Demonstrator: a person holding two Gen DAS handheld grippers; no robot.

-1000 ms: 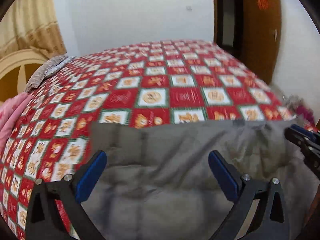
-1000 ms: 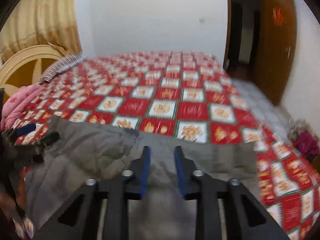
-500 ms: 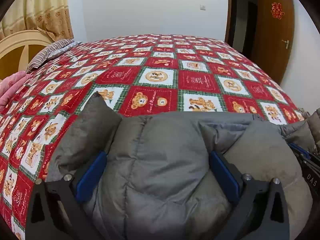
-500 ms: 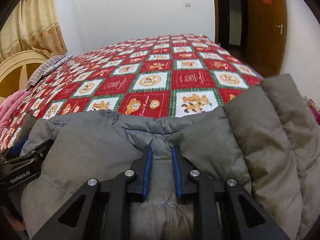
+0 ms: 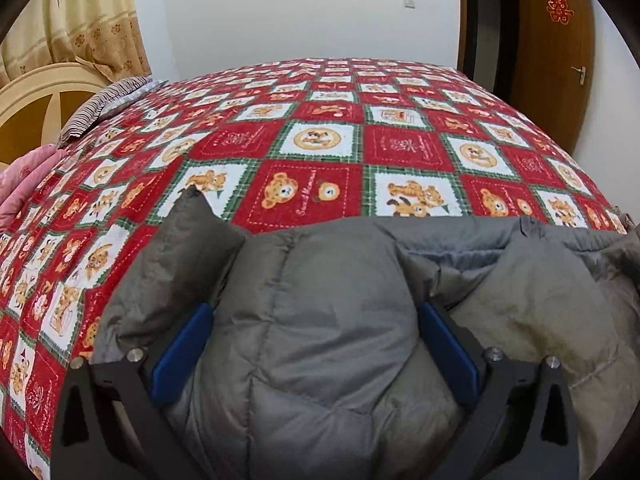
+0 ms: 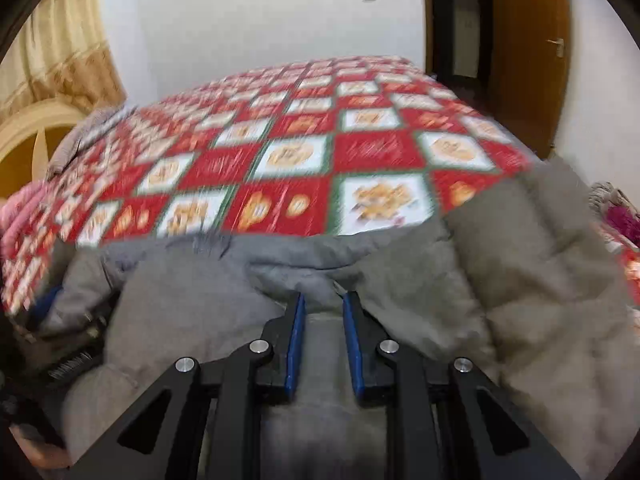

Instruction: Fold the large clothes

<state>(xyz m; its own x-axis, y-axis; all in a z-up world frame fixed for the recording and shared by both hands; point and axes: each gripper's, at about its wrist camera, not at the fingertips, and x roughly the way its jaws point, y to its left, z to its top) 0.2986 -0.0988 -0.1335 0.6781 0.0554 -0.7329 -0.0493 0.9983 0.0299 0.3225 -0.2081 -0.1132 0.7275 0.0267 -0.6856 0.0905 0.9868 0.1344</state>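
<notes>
The grey padded jacket [image 5: 328, 320] fills the lower frame on the near edge of the bed [image 5: 360, 148]; the left gripper [image 5: 316, 344] straddles a bulge, fingers wide apart, while the right gripper [image 6: 323, 340] pinches a fold, apparently to lift it for folding.

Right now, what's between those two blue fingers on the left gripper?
A puffy bulge of the grey padded jacket fills the left gripper, seen in the left wrist view.

The view from my right wrist is blurred, so the bedspread [image 6: 288, 152] pattern is not readable there. My grey jacket [image 5: 332, 320] is cut by the lower edge. It hides the near edge of the bed.
</notes>
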